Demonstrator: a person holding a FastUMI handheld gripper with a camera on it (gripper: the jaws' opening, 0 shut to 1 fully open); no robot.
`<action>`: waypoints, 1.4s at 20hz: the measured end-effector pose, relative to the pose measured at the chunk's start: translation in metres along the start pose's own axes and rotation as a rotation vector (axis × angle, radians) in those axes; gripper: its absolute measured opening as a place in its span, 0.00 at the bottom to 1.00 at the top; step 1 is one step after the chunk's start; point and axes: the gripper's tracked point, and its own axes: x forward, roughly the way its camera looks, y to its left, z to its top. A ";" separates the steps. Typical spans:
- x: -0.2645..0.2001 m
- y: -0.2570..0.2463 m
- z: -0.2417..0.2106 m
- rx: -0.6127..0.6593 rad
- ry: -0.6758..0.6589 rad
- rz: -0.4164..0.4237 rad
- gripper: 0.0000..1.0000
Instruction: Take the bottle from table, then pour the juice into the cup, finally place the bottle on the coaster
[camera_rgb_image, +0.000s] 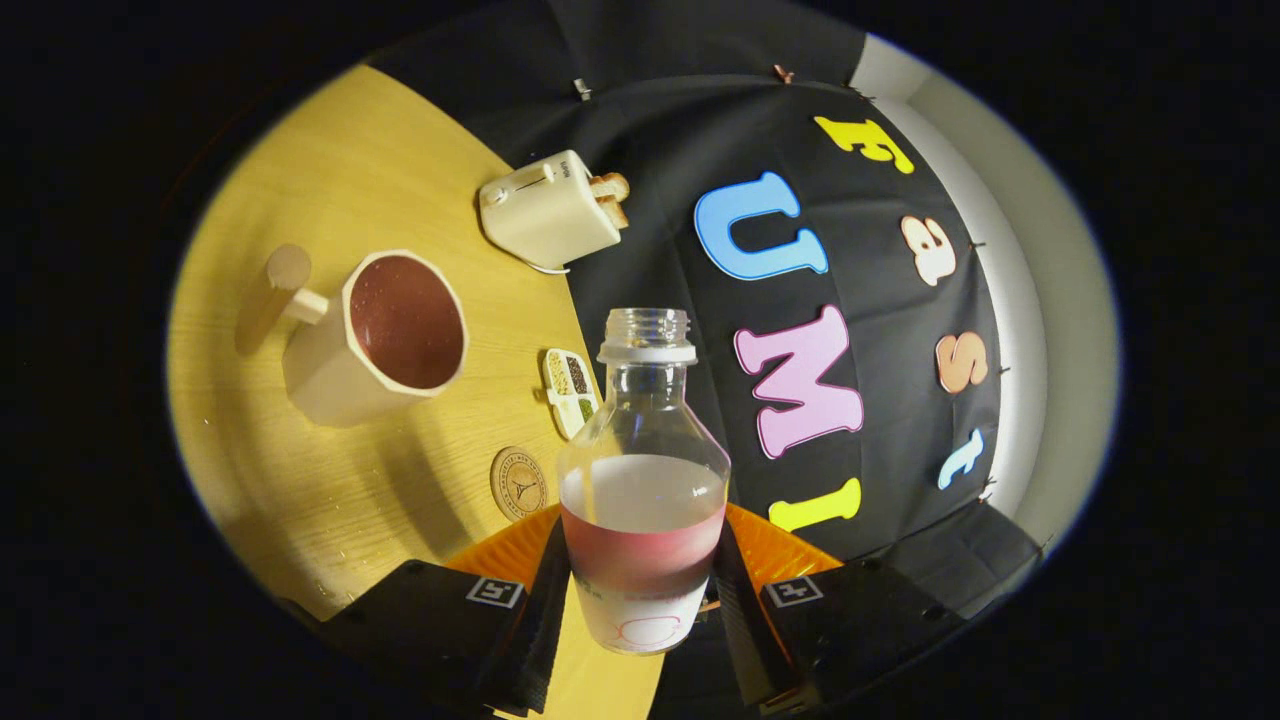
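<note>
The gripper (640, 600) has its two fingers clamped on the lower body of the bottle (643, 490), one on each side, and the bottle is lifted clear of the table (300, 500), uncapped and with only a shallow band of red juice left in it. Taking the cup (375, 340) as the landmark: it stands on the table well apart from the bottle and already holds dark red liquid, so the pouring looks largely done. The coaster (519, 483) lies on the table between the cup and the bottle, nearer the bottle and just ahead of the fingers. Beyond the cup sits a toaster (550, 210), and a small divided tray (571, 390) lies past the coaster from the cup.

The risks, as I judge them: the open neck (no cap anywhere in sight) would spill the remainder if the bottle tips on the way down. The coaster is small, so an off-centre landing could leave the base half on its rim and rocking. Letting go before the base sits flat could topple it.
</note>
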 end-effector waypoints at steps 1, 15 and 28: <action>0.001 0.002 0.000 -0.022 0.000 0.002 0.72; 0.007 0.014 0.002 -0.307 0.004 -0.002 0.72; 0.019 0.021 0.006 -0.428 -0.029 0.016 0.72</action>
